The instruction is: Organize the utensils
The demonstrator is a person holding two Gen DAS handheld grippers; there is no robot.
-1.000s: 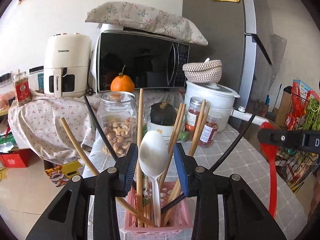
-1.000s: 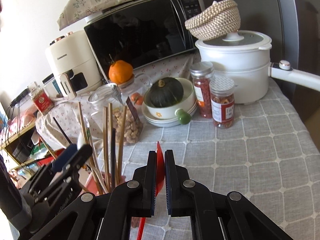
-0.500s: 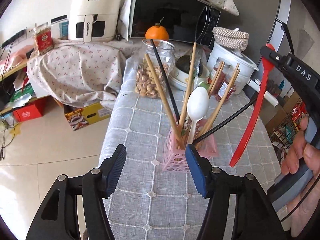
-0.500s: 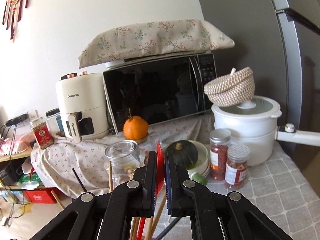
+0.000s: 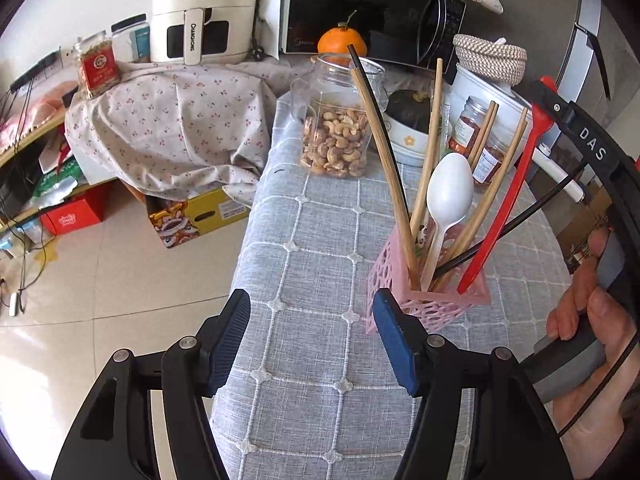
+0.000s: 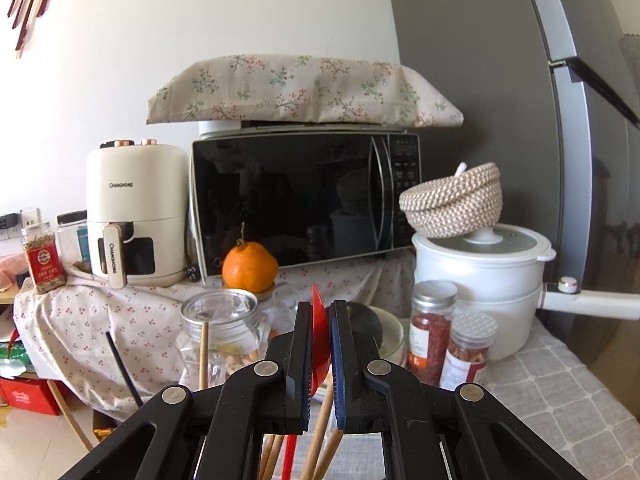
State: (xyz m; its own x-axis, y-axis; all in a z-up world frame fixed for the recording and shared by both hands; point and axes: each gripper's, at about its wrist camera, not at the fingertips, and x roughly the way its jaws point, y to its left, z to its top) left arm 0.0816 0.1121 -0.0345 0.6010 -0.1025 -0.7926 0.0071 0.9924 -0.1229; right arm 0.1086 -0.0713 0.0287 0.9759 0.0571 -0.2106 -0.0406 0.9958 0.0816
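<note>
A pink lattice utensil holder (image 5: 436,304) stands on the grey checked tablecloth and holds several wooden chopsticks (image 5: 382,152), a black chopstick and a white plastic spoon (image 5: 448,196). My right gripper (image 6: 320,316) is shut on a red plastic utensil (image 5: 504,208), also seen between its pads in the right wrist view (image 6: 319,320); its lower tip sits at the holder's right rim. My left gripper (image 5: 310,340) is open and empty, just in front of and left of the holder.
Behind the holder stand a jar of cashews (image 5: 338,120), a bowl with a dark squash (image 5: 412,120), two spice jars (image 6: 432,332), a white pot (image 6: 484,276), a microwave (image 6: 304,204) and an air fryer (image 6: 132,216). The table's left edge drops to the floor.
My left gripper has let go of the white spoon, opened and pulled back. My right gripper has brought the red utensil over the holder and lowered its tip to it.
</note>
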